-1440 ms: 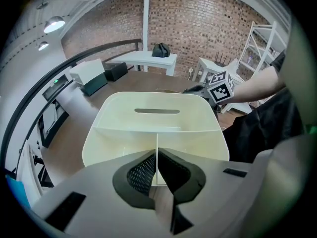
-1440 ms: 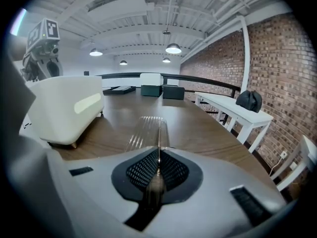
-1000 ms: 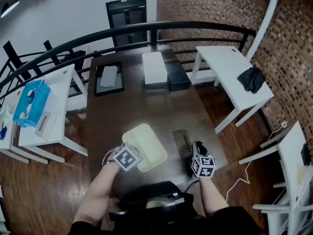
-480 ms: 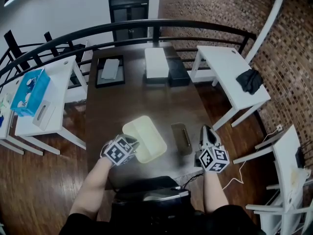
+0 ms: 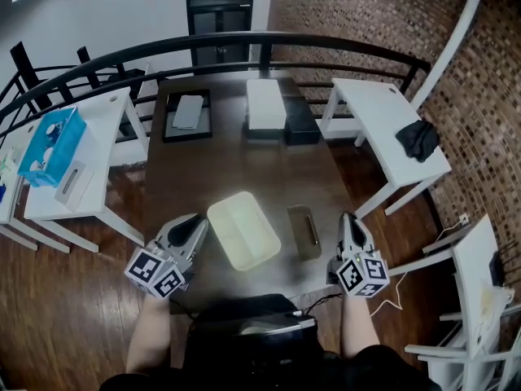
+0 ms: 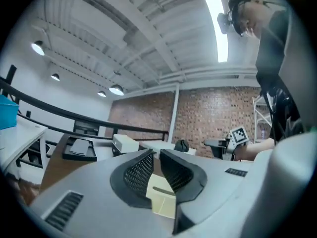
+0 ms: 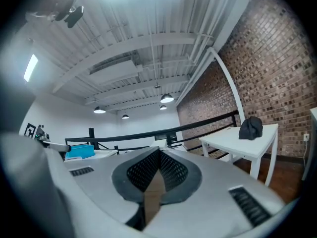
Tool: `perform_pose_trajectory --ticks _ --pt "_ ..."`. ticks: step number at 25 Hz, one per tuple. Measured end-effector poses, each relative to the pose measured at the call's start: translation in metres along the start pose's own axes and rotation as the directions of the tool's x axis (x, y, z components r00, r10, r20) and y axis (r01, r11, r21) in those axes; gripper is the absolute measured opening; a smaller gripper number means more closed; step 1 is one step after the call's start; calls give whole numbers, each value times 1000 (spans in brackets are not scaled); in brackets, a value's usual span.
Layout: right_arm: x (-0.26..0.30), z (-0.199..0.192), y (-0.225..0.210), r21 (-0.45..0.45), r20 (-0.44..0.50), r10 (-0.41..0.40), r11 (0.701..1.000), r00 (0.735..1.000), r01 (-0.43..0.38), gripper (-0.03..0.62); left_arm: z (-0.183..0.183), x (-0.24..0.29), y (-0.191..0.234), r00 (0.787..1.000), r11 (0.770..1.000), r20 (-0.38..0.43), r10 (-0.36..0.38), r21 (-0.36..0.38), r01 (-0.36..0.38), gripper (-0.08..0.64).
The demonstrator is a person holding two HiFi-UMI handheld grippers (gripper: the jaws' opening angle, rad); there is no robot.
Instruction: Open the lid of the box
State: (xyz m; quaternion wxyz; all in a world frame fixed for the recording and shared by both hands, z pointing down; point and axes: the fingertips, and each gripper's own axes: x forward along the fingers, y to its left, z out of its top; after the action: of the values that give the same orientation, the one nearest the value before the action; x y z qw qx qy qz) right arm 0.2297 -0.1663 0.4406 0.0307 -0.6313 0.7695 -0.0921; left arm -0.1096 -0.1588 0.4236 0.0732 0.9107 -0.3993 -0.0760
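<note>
A pale yellow lid (image 5: 242, 230) lies flat, hollow side up, on the brown table (image 5: 236, 165). To its right is a small dark box (image 5: 304, 231). My left gripper (image 5: 198, 223) sits just left of the lid, tips near its edge. Its jaws are opening, with a narrow gap and nothing between the pads. In the left gripper view, the lid (image 6: 161, 200) shows below and beyond the left gripper (image 6: 156, 155). My right gripper (image 5: 348, 218) hovers right of the dark box. In the right gripper view, the right gripper (image 7: 159, 153) is shut and holds nothing.
A white box (image 5: 266, 104), a black box (image 5: 299, 122) and a black tray (image 5: 186, 114) stand at the table's far end. White tables flank it: the left one (image 5: 77, 177) with a blue box (image 5: 50, 143), the right one (image 5: 383, 112) with a black cloth (image 5: 417, 137). A black railing (image 5: 244, 43) curves behind.
The lid, held tilted in my left gripper before, now lies flat on the table. The left gripper has let go and drawn back to the left. The right gripper shifted slightly right.
</note>
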Motion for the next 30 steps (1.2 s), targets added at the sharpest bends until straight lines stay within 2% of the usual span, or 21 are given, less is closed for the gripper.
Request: perform_pose_trajectory --ticks 5,7,12,19,30 --pt "-9 1 13 -28 -3 33 999 999 -33 2 22 -49 -3 988 996 136 77 -55 -70 40" --pt "-7 -4 15 -29 -12 42 999 999 -42 0 25 -63 -2 981 994 168 102 -59 -93 40" --pt "-6 -25 17 7 -58 45 999 997 -45 0 17 -88 21 950 973 226 214 -140 -185 38" --pt "-11 -29 18 11 -54 53 999 997 -53 0 15 -94 22 947 970 228 224 -145 -195 38" --pt "-17 -25 14 6 -47 38 999 998 -37 0 9 -87 16 958 975 207 197 -148 -168 38"
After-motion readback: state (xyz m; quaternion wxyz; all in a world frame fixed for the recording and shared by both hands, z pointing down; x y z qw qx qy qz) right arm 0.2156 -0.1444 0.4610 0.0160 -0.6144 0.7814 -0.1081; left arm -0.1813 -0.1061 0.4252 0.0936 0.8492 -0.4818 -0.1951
